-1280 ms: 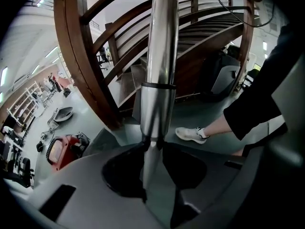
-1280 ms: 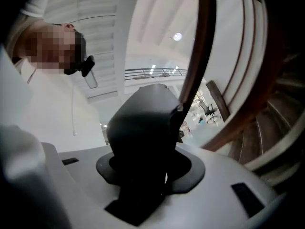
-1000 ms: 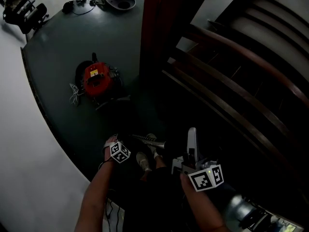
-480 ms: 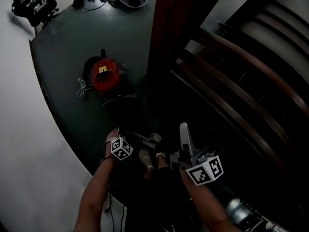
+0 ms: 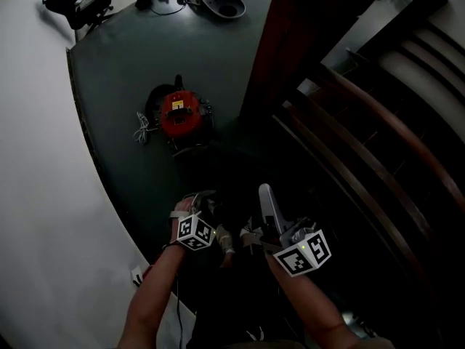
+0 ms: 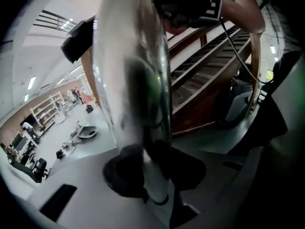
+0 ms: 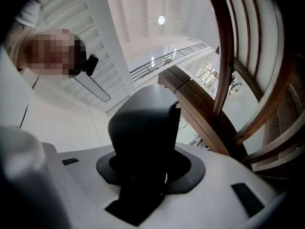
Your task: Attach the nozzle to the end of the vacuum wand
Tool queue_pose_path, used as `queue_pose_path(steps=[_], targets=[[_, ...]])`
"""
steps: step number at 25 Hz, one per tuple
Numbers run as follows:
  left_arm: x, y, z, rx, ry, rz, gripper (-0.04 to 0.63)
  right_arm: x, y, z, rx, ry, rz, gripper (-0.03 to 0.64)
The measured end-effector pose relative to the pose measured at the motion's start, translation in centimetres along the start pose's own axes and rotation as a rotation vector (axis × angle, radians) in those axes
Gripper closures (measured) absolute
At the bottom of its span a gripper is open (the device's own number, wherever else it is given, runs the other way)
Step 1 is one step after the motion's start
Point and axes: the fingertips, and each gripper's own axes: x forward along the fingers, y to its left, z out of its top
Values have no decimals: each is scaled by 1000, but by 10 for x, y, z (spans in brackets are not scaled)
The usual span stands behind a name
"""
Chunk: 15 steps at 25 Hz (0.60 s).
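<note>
In the left gripper view a shiny metal vacuum wand [image 6: 136, 75] runs up between the black pads of my left gripper [image 6: 152, 175]. The jaws are closing and the pads rest against the tube. My right gripper [image 7: 143, 173] is shut on a dark grey nozzle [image 7: 145, 120] that stands up between its pads. In the head view the nozzle [image 5: 268, 206] shows as a light grey bar sticking forward from the right gripper [image 5: 263, 233]. The left gripper [image 5: 203, 211] is close beside it on the left. The wand is lost in shadow there. The red vacuum body [image 5: 182, 116] sits on the dark floor ahead.
A wooden stair railing [image 5: 378, 147] with curved rails rises close on the right, beside a dark red post [image 5: 290, 42]. A white cable [image 5: 142, 131] lies left of the vacuum. More gear [image 5: 218, 0] lies at the far edge of the dark floor [image 5: 123, 64].
My left gripper has risen and come in beside the right one. The right gripper with the nozzle has shifted left. The head view has swung, so the vacuum sits further right.
</note>
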Motion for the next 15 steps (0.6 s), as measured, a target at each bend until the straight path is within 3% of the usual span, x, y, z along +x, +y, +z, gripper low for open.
queue_pose_path(steps=[3,8,11,15], targets=[[-4,18,-6,-60,-10,52,480,11,22,33,-53,-47,43,449],[7,30,0,-78,-39,84,482,30,65,79,-246,-125,145,449],[14,33,5,-88,-37,78,482,45,83,81,-342,-129,193,449],[24,37,15,-98,-31,73,482,65,88,65,-391,-83,228,448]])
